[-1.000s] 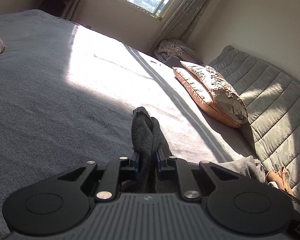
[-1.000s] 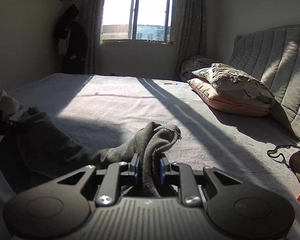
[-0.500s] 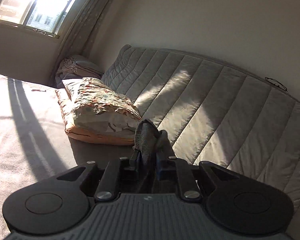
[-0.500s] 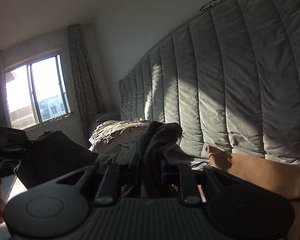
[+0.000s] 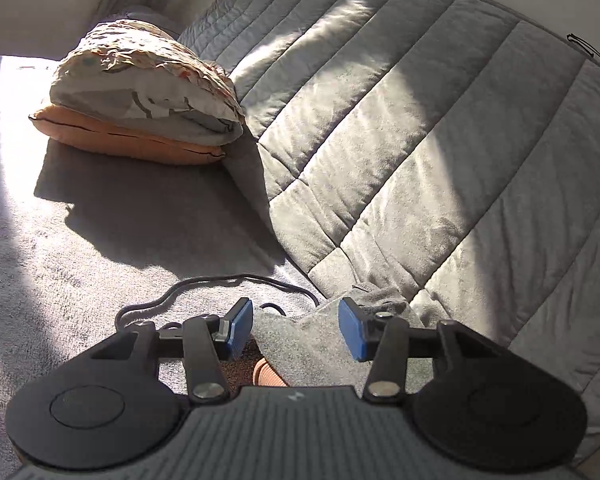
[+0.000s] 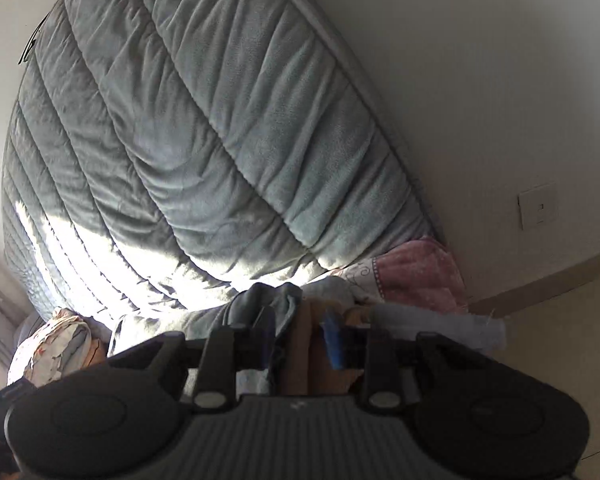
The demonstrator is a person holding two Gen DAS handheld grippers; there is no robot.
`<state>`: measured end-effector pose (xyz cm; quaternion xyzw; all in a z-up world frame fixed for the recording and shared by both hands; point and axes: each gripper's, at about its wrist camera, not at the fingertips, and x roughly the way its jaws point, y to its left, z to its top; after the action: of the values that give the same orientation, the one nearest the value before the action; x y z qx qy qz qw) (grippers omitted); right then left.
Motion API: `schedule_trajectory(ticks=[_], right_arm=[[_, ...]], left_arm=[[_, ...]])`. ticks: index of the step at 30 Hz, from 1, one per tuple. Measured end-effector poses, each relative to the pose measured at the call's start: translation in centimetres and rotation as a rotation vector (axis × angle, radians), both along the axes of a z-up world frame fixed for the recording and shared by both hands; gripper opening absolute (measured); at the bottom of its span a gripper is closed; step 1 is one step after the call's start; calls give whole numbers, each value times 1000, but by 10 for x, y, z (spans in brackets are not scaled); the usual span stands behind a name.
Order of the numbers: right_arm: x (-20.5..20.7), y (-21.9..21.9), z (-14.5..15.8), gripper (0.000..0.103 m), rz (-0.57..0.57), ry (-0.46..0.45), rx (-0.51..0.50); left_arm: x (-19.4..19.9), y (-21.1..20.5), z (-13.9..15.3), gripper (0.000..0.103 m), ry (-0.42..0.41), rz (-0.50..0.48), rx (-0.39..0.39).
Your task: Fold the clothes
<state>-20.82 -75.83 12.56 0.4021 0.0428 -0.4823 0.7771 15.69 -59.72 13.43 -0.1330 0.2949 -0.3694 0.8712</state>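
Over the bed, both claws tilt down, opening, seemingly gripping nothing.

- The grey garment lay flat on the bed at the foot of the quilted headboard, its far edge rumpled, sunlit.
- In the right wrist view a bunched fold of grey garment hung near the camera, in shadow.
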Motion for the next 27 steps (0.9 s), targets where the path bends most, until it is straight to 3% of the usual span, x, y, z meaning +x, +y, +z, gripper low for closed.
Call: schedule_trajectory(ticks=[4, 7, 9, 13, 19, 23, 27], right_arm=[[3, 8, -2, 37, 17, -57, -2], [18, 23, 7, 53, 77, -68, -49], [32, 35, 14, 65, 142, -79, -80], [63, 64, 27, 77, 244, -57, -136], [119, 143, 44, 92, 513, 41, -284], [143, 217, 54, 103, 757, 3, -352], [159, 311, 50, 103, 1027, 10, -373]], left_arm=[[-5, 67, 7, 58, -30, 35, 54], [-20, 125, 9, 66, -50, 86, 123], [-38, 171, 11, 70, -73, 147, 215], [-77, 264, 18, 77, -126, 289, 375], [-133, 405, 34, 85, -123, 519, 466], [-166, 481, 51, 89, -139, 652, 545], [-191, 542, 60, 102, -126, 730, 499]])
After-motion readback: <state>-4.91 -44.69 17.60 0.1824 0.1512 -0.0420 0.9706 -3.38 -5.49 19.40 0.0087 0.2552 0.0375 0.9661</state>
